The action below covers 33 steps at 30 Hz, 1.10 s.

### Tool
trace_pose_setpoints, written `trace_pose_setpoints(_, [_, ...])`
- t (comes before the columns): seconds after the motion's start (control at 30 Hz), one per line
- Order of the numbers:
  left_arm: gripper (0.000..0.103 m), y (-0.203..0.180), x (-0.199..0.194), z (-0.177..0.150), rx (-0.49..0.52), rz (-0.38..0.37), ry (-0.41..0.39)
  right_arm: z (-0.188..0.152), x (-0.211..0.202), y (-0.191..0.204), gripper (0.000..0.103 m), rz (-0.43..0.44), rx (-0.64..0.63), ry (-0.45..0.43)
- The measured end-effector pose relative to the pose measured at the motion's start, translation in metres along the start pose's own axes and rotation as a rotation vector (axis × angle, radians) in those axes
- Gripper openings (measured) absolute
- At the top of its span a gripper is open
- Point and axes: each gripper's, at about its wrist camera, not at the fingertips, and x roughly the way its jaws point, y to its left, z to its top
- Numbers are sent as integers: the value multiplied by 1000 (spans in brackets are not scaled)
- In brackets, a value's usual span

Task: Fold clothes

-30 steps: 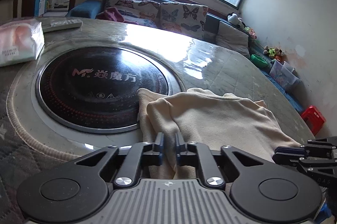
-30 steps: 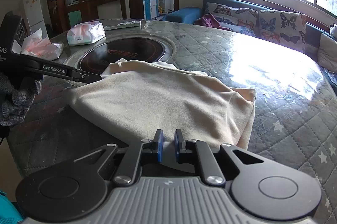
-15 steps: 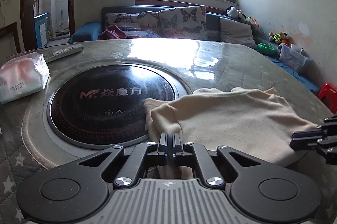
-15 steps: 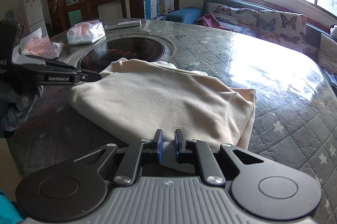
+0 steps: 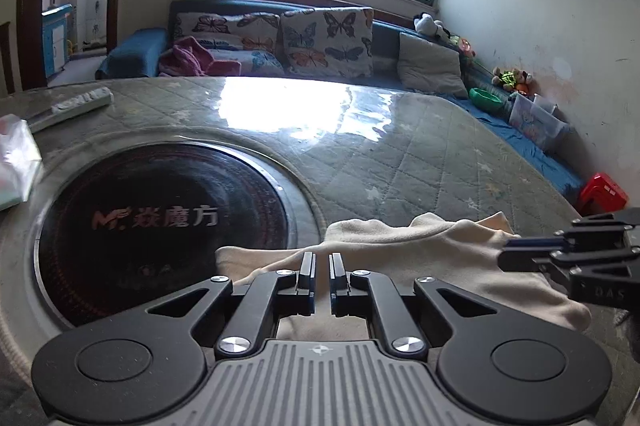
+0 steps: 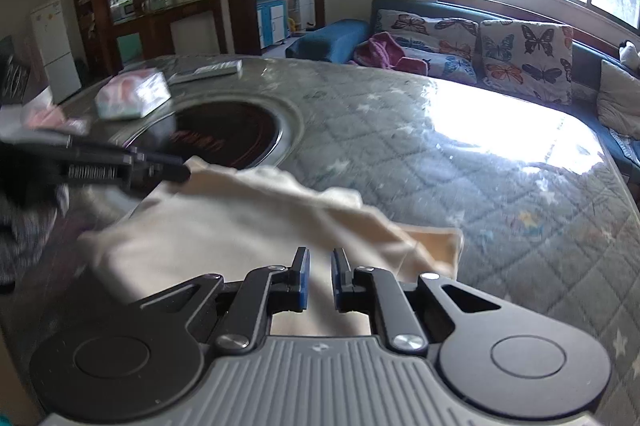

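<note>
A cream garment [image 5: 432, 266] lies folded on the round quilted table [image 5: 400, 154], its left edge over the rim of the black hotplate [image 5: 160, 226]. It also shows in the right wrist view [image 6: 240, 238]. My left gripper [image 5: 322, 258] hovers over the garment's near left part with its jaws slightly apart and nothing between them. My right gripper [image 6: 320, 254] is over the garment's near edge, jaws a little apart and empty. The left gripper shows at the left of the right wrist view [image 6: 120, 166], near the garment's far corner.
A tissue pack [image 6: 134, 94] and a remote control [image 6: 208, 70] lie at the far side of the table. A sofa with butterfly cushions [image 5: 304, 38] stands behind it. A red stool [image 5: 604, 192] is on the floor at the right.
My left gripper, shut half a second ago, has opened slightly and moved right along the garment. My right gripper has opened a bit wider and lifted; the garment's far edge looks rumpled now.
</note>
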Motion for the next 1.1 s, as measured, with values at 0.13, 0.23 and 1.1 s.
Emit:
trace_pose_setpoints(0.13, [8,-1,20,5,-3,-6,29,11,21,-8,10,-1,23,13])
trace_pose_setpoints(0.23, [9,0,30,4,-6,-3,48,13,38,-13,10,-7,40,32])
trace_pose_setpoints(1.1, [79,-14,2,-2,19,52,4,-8,0,51,17,55,-110,16])
